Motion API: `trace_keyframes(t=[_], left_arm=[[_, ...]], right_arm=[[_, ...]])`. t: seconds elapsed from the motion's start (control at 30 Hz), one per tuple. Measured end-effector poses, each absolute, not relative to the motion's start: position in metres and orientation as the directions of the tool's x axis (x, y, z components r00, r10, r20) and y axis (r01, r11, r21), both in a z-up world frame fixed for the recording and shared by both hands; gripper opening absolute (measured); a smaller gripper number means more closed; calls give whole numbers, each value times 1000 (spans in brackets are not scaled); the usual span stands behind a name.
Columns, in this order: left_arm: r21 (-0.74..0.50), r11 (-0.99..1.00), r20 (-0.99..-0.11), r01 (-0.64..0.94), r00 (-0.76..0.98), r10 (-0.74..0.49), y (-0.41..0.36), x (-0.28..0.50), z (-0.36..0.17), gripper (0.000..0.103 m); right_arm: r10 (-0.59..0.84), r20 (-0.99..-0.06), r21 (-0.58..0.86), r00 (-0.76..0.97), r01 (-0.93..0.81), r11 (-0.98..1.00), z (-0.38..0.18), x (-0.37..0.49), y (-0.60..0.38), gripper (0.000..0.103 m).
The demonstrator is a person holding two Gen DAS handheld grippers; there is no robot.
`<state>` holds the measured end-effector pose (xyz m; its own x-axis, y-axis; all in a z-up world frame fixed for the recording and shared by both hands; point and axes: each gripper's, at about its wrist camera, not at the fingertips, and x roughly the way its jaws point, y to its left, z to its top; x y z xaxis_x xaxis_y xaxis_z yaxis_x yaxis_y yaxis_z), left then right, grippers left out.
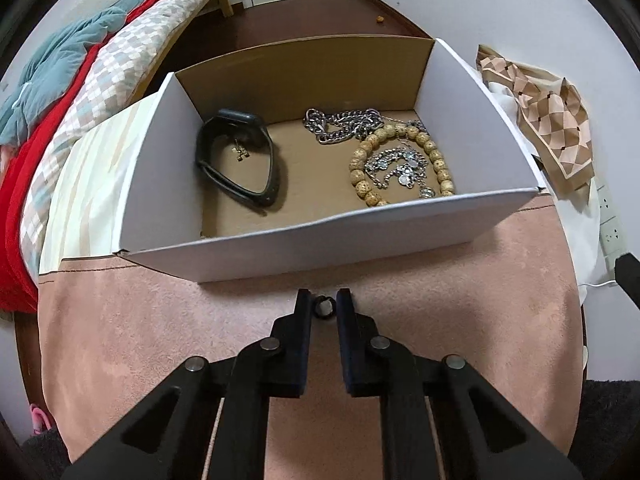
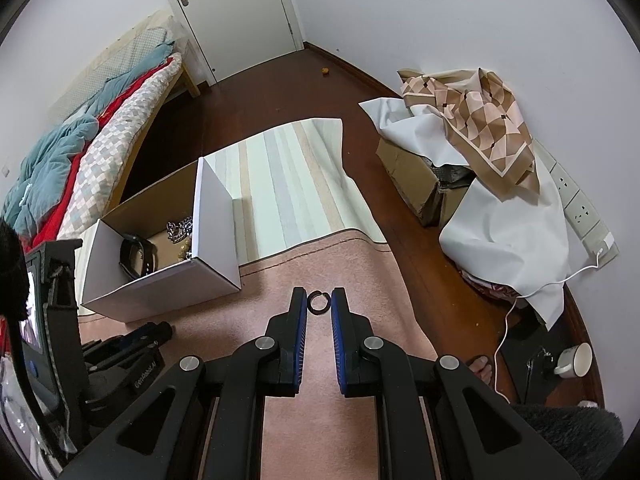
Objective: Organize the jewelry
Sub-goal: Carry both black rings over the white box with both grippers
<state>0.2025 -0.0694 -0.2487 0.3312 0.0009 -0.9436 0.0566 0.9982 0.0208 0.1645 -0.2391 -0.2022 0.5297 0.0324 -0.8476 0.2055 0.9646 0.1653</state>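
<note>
A white cardboard box stands on a pink cloth. It holds a black watch band, a silver chain, a wooden bead bracelet and small silver pieces. My left gripper holds a small dark ring between its fingertips, just in front of the box's near wall. My right gripper holds another dark ring between its fingertips above the pink cloth, to the right of the box.
A bed with red and teal bedding lies at the left. A striped mat lies behind the box. A cloth-draped carton, a power strip, a white cable and a cup are at the right.
</note>
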Motion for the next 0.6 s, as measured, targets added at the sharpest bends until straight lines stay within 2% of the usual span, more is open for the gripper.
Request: trace_keyframes(t=[0.33, 0.6], left_arm=[[-32, 997, -925, 73, 375, -57, -59, 185, -211, 10], [-160, 987, -896, 20, 416, -154, -14, 211, -154, 10]], right_arm=[[77, -820, 212, 568, 177, 961, -178, 165, -231, 13], [312, -786, 409, 534, 70, 910, -159, 206, -201, 13]])
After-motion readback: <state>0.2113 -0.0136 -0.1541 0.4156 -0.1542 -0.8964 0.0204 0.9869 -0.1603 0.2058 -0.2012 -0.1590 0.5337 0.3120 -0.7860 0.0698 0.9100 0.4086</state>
